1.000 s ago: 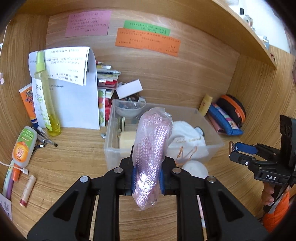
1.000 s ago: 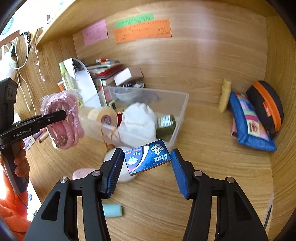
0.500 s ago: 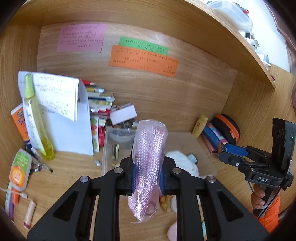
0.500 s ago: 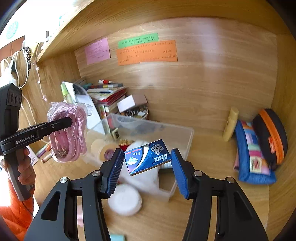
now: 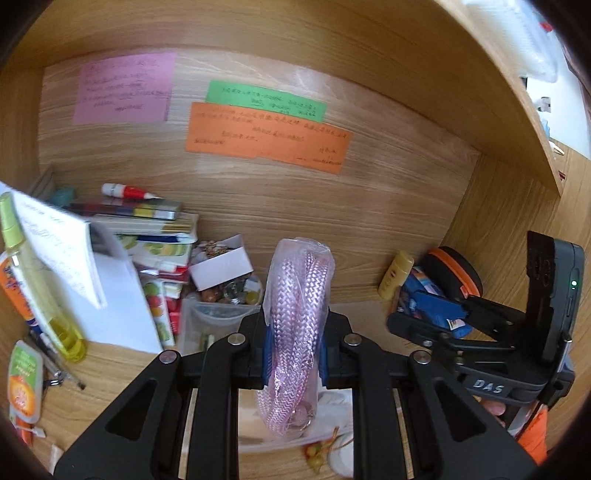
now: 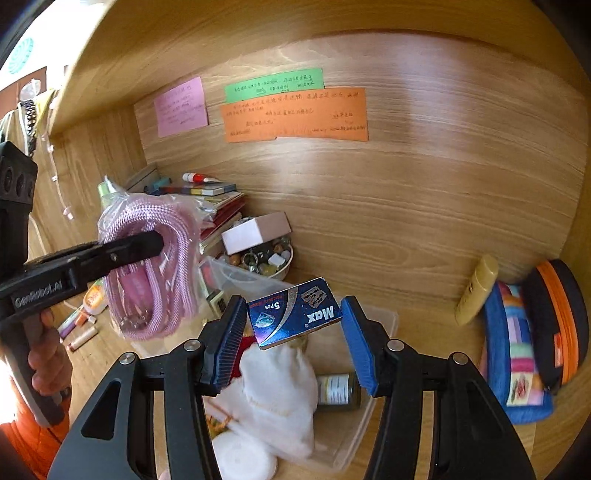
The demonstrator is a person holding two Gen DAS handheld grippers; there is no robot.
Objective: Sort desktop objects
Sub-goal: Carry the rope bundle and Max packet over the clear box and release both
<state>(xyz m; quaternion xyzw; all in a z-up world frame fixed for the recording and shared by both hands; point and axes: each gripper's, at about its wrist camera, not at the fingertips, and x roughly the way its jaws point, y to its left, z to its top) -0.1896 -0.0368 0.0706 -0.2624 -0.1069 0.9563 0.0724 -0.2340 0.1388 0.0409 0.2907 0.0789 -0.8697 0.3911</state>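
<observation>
Your left claw (image 5: 293,349) grasps the bagged pink cord (image 5: 297,317); your right claw (image 6: 293,341) grasps the blue blade box (image 6: 293,314).

A wooden desk alcove (image 6: 424,206) under a shelf (image 5: 332,33), colored paper notes (image 5: 266,136) on its back wall.

"max 5 pcs" on blue box (image 6: 294,313)

Both hands lifted away from the table, left gripper (image 5: 293,343) carrying the bagged pink cord (image 5: 297,325) higher, right gripper (image 6: 293,332) raising the blue blade box (image 6: 293,314), clear bin (image 6: 354,435) now lower in both views, wall notes (image 5: 266,136) nearer centre
</observation>
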